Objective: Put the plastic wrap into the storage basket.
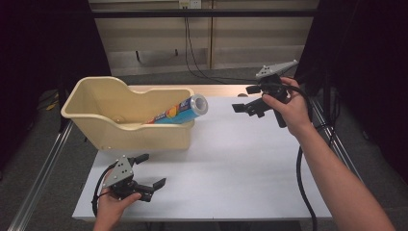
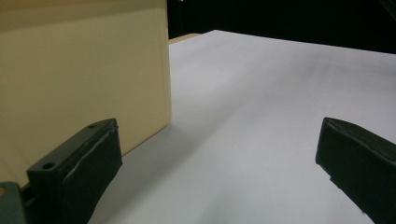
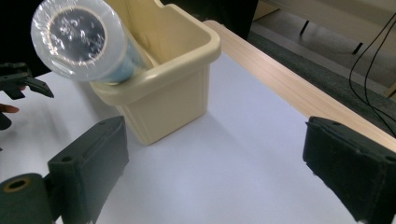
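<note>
A cream plastic bin (image 1: 139,130) stands on the left half of the white table (image 1: 240,159). A blue tube can (image 1: 180,111) lies tilted inside it, its clear-lidded end poking out over the bin's right rim. My left gripper (image 1: 154,169) rests near the table's front edge, just in front of the bin, open and empty. In the left gripper view the bin wall (image 2: 79,70) is close on the left between the spread jaws. My right gripper (image 1: 243,98) hovers open to the right of the can. The right gripper view looks at the can's lid (image 3: 79,39) and the bin (image 3: 173,93).
A wooden strip (image 3: 280,79) runs along the table's far edge. Black cables (image 1: 192,53) trail over the floor behind, in front of a low shelf unit. Metal rails (image 1: 43,168) flank the table. The white sheet to the right of the bin is bare.
</note>
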{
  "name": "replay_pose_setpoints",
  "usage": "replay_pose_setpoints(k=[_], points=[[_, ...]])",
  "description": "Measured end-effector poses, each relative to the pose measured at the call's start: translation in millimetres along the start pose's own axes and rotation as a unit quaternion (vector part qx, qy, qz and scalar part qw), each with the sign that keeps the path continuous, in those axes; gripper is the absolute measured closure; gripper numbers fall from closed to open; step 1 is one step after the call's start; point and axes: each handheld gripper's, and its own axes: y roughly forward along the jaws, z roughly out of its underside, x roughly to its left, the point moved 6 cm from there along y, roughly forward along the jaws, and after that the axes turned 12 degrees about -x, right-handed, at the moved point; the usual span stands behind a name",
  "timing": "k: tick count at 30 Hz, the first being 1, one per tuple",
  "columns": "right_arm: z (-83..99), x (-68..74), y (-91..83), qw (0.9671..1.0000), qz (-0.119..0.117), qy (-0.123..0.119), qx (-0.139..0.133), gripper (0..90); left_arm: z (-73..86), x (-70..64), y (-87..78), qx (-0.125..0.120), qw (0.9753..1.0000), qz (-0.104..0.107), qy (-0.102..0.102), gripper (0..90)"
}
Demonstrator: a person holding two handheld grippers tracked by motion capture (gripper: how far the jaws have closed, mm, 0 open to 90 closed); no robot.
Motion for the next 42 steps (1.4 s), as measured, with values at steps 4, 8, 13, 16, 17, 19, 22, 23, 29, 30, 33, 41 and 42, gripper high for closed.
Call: replay_pose_setpoints(k=[4,8,13,16,17,19,22,23,29,30,33,41,42], points=[[13.1,0.0,-7.1,1.0,0.001,0.003,-0.003,6.3,0.4,0.6,-0.1,0.003,1.0,-0.001,0.004,0.2],[21.9,0.2,-12.9,0.9999,0.002,0.006,-0.011,6.3,1.0,0.3,0.5,0.003,1.0,0.0,0.001,0.2],[40.6,-0.7,-25.0,0.9996,0.008,0.014,-0.023,6.4,1.2,-1.6,1.6,0.001,1.0,0.003,-0.002,0.1],[47.3,-1.1,-28.7,0.9995,0.01,0.017,-0.024,6.4,1.1,-1.5,1.8,0.001,1.0,0.002,-0.002,0.2],[50.4,-1.5,-30.6,0.9994,0.012,0.018,-0.028,6.5,1.0,-1.4,1.9,0.001,1.0,0.002,-0.002,0.2],[59.1,-3.6,-36.4,0.999,0.017,0.021,-0.036,6.5,0.8,-1.1,1.8,0.0,1.0,0.002,0.001,0.1],[64.2,-5.3,-40.7,0.9985,0.022,0.025,-0.043,6.5,0.5,-0.7,1.7,-0.001,1.0,0.001,0.002,0.2],[69.4,-6.3,-44.6,0.9983,0.022,0.028,-0.046,6.5,0.4,-0.3,2.0,-0.001,1.0,0.001,0.002,0.2],[82.3,-7.4,-53.8,0.9978,0.024,0.031,-0.054,6.4,0.4,-0.5,2.2,-0.003,1.0,0.001,-0.001,0.1],[87.8,-6.6,-57.3,0.9978,0.025,0.03,-0.054,6.4,0.4,-0.3,2.2,-0.003,1.0,0.0,0.0,0.2],[95.5,-6.3,-62.8,0.9974,0.029,0.033,-0.058,6.4,0.4,-0.1,2.2,-0.003,1.0,0.0,-0.001,0.1],[115.2,-7.2,-77.5,0.9955,0.041,0.04,-0.075,6.1,0.1,0.3,2.4,-0.004,1.0,-0.002,-0.002,0.1],[117.2,-7.2,-79.2,0.995,0.043,0.041,-0.08,6.1,0.1,0.7,2.3,-0.003,1.0,-0.002,0.0,0.1]])
